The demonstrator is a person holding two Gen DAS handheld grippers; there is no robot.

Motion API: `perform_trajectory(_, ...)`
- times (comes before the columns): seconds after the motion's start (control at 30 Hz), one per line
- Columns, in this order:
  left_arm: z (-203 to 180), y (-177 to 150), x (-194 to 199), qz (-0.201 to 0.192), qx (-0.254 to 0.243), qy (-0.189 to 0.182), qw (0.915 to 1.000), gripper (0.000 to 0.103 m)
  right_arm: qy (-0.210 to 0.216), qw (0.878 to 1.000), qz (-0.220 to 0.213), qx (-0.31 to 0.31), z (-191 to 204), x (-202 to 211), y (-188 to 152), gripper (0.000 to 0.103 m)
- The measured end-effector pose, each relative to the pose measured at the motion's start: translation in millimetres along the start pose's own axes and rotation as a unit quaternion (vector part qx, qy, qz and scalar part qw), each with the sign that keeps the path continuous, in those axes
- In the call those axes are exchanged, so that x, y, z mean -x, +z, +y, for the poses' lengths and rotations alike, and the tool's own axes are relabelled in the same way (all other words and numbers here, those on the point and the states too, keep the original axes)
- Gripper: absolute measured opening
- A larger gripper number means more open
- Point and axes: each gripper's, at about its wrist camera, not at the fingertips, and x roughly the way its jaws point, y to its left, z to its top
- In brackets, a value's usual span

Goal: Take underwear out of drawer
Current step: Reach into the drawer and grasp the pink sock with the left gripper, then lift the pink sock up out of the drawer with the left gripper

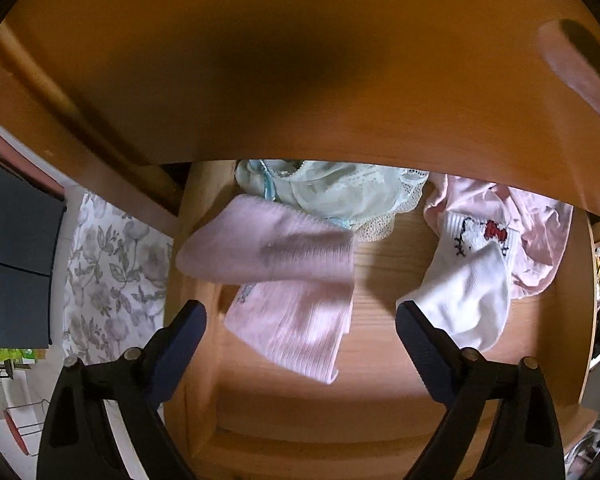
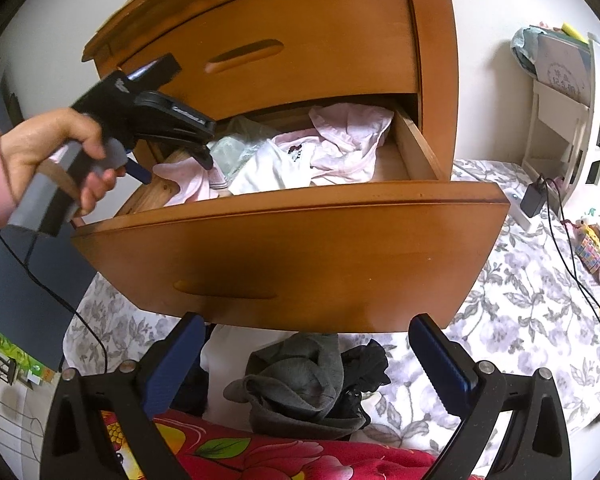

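The lower drawer (image 2: 300, 248) of a wooden dresser stands pulled out. Inside, pale green lace underwear (image 1: 332, 196) lies at the back, partly under the upper drawer front (image 1: 300, 60). Two pink socks (image 1: 272, 248) lie in front of the underwear. To the right are a white sock with a cartoon print (image 1: 468, 292) and a pink garment (image 1: 540, 232). My left gripper (image 1: 300, 308) points steeply down into the drawer, open, above the pink socks with nothing gripped. In the right wrist view a hand holds that left gripper (image 2: 175, 171) at the drawer's left end. My right gripper (image 2: 307, 320) is open and empty in front of the drawer.
A pile of grey and black clothes (image 2: 308, 384) lies on the floral bedsheet (image 2: 520, 300) below the drawer front. Red flowered fabric (image 2: 260, 456) is nearest me. A black charger with cable (image 2: 534, 200) and a white shelf (image 2: 560, 120) sit at the right. The left gripper's cable hangs at the left.
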Motion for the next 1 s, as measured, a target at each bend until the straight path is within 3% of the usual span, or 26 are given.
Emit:
perform_trajectory(0.07, -1, 3, -4, 0.004, -0.005, 0.006, 1.0000, 0.083, 0.000, 1.000, 0.001, 0.000, 0, 0, 0, 0.103)
perform_trajectory(0.2, -7, 8, -8, 0.002, -0.025, 0.026, 0.9994, 0.082, 0.001, 1.000, 0.004, -0.002, 0, -1, 0, 0.103)
perform_trajectory(0.5, -19, 15, -17, 0.003, -0.055, 0.071, 0.9959, 0.066, 0.005, 1.000, 0.010, -0.005, -2, -5, -1, 0.103)
perform_trajectory(0.73, -14, 13, -22, 0.009, -0.052, 0.061, 0.9968, 0.031, 0.008, 1.000, 0.012, -0.005, -1, -7, -1, 0.103)
perform_trajectory(1.0, -15, 11, -17, -0.010, -0.074, 0.060, 0.9954, 0.013, 0.007, 1.000, 0.013, -0.004, 0, -7, -1, 0.103)
